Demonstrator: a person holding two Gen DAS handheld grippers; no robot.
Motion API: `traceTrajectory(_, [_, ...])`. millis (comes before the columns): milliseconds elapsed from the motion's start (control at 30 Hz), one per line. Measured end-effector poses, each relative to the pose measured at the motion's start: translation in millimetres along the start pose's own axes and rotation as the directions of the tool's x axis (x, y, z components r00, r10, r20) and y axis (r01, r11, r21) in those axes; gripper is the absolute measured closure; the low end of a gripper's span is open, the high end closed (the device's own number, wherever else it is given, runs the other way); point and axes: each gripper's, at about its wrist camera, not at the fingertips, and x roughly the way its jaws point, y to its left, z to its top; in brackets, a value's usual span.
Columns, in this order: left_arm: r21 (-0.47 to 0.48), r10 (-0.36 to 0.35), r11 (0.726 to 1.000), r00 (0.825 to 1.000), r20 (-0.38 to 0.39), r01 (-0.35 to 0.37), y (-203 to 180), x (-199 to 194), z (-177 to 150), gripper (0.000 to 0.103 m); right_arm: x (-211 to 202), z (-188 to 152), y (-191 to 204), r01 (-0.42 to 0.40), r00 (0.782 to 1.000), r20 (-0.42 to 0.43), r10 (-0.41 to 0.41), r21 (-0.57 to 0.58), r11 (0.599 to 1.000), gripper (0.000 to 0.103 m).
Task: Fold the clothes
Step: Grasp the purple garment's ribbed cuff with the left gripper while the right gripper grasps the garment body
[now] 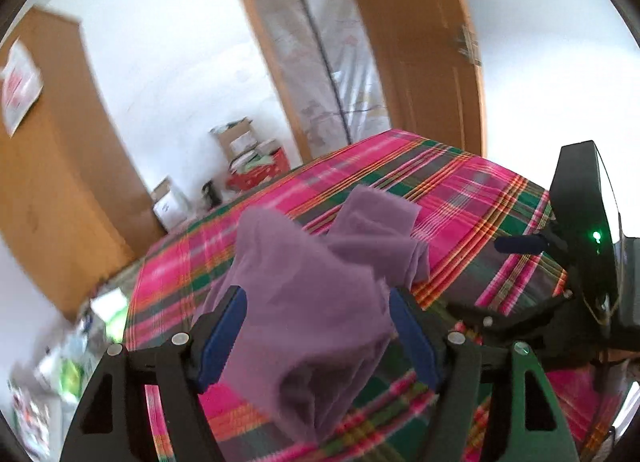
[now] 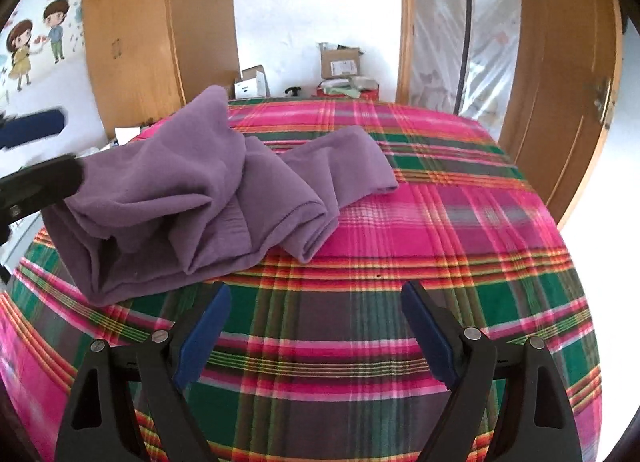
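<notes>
Closest in the left wrist view, the left hand-held gripper [image 1: 318, 298] has its two blue-padded fingers [image 1: 224, 336] spread wide, with a raised bunch of the purple garment [image 1: 312, 302] filling the space between them; whether either pad actually presses the cloth cannot be told, since the fabric hides the contact and the view is blurred. The right hand-held gripper [image 2: 316, 294] is likewise wide open and holds nothing, its fingertips poised over bare plaid just short of the garment's near edge. The garment [image 2: 192, 198] lies crumpled in loose folds on the pink, green and orange plaid bedspread [image 2: 420, 222], toward the left side of the bed as the right wrist camera sees it, with one narrower end reaching out to the right across a pink stripe and its left part lifted off the cover. At the left edge of that view the dark tip of the left hand-held gripper meets the lifted cloth. In the left wrist view the right hand-held gripper [image 1: 520, 244] shows at the far right, with a green light on its body. Past the bed stand cardboard boxes [image 2: 340, 62] and a red crate [image 1: 260, 176] against a white wall, with a wooden wardrobe [image 2: 132, 34] to the left and an open wooden door [image 2: 560, 74] to the right.
</notes>
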Motion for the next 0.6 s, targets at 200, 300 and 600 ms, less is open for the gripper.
traceTrajectory(200, [0.123, -0.035, 0.991, 0.993, -0.117, 0.050, -29, 40, 3, 0.028, 3, 0, -14, 0.006, 1.000, -0.003, -0.005, 0.032, 0.999, 0.016])
traceTrajectory(300, [0.151, 0.010, 0.988, 0.990, -0.142, 0.012, -33, 57, -1, 0.028, 6, 0, -19, -0.002, 1.000, -0.015, 0.003, 0.038, 0.999, 0.016])
traceTrajectory(600, [0.011, -0.029, 0.999, 0.977, -0.209, 0.032, 6, 75, -13, 0.053, 17, 4, -15, -0.029, 0.999, -0.024, 0.029, 0.009, 1.000, 0.016])
